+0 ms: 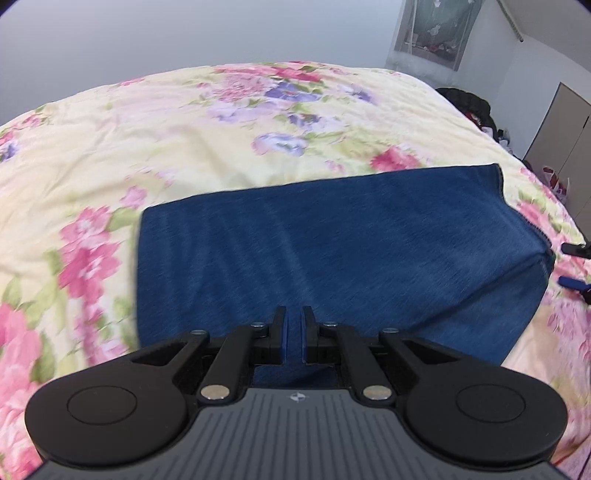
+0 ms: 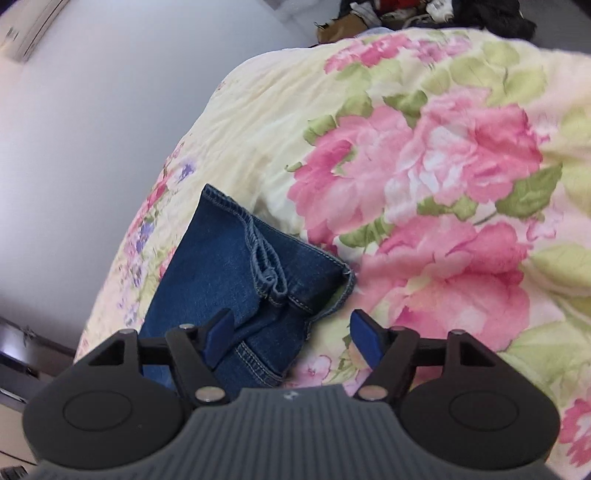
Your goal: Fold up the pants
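Observation:
Blue denim pants (image 1: 332,243) lie folded on a floral bedspread (image 1: 147,140). In the left wrist view my left gripper (image 1: 294,321) sits over the near edge of the pants, its jaws nearly together with a thin strip of denim showing between them. In the right wrist view my right gripper (image 2: 291,332) is open and empty, its blue pads (image 2: 365,336) spread around the hem end of the pants (image 2: 240,266), where the stitched cuffs bunch up. The right gripper's tips also show at the right edge of the left wrist view (image 1: 574,266).
The bedspread (image 2: 443,166) covers the whole bed. A grey wall lies beyond the far edge. Clothes and clutter (image 1: 476,110) are piled past the bed's far right corner, near a cabinet (image 1: 557,129). More clutter (image 2: 424,14) shows beyond the bed in the right wrist view.

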Demonstrator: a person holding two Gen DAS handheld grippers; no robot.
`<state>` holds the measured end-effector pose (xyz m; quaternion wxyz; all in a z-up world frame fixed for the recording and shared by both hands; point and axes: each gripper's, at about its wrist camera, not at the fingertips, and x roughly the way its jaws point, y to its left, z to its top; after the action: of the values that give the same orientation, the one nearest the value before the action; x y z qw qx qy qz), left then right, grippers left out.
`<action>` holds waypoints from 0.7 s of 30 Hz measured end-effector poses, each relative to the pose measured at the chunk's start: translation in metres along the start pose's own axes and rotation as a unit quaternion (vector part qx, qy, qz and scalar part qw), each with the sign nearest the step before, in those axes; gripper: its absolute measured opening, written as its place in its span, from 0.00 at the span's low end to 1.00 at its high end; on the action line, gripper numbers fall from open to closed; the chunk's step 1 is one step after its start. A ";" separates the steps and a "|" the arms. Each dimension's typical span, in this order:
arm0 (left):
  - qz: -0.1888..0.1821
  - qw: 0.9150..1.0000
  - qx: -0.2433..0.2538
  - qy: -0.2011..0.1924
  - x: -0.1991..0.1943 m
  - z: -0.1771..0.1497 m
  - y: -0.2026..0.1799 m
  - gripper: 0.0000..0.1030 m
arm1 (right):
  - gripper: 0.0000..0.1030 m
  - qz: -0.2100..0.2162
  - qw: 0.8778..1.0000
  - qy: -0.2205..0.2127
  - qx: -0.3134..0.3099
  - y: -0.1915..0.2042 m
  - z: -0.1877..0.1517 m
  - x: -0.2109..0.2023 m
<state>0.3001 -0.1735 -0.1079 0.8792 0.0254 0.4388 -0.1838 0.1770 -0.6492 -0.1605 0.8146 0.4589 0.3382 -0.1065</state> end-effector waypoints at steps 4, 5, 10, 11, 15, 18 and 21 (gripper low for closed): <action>-0.016 1.000 0.015 0.001 0.024 0.019 -0.026 0.06 | 0.63 0.039 0.997 -0.003 0.064 -0.014 0.002 0.026; -0.015 1.000 0.020 0.000 0.032 0.024 -0.033 0.06 | 0.62 0.040 0.997 -0.008 0.070 -0.014 0.002 0.031; -0.018 0.999 0.033 0.004 0.076 0.056 -0.054 0.06 | 0.40 0.041 0.997 -0.020 0.070 -0.014 0.004 0.047; -0.019 0.999 0.032 0.007 0.085 0.061 -0.056 0.06 | 0.37 0.044 0.996 -0.025 0.068 -0.013 0.003 0.046; -0.022 0.999 0.040 0.005 0.122 0.087 -0.063 0.06 | 0.21 0.055 0.997 -0.044 0.004 0.003 0.004 0.034; -0.019 0.999 0.030 0.004 0.144 0.101 -0.066 0.06 | 0.20 0.062 0.997 -0.039 -0.009 0.009 0.008 0.032; -0.007 0.999 0.038 0.000 0.165 0.108 -0.073 0.06 | 0.20 0.072 0.997 -0.028 -0.001 0.004 0.013 0.034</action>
<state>0.4473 -0.3128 -0.1623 0.8760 0.0558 0.4320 -0.2069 0.2101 -0.6536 -0.1751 0.8297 0.4780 0.2820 -0.0602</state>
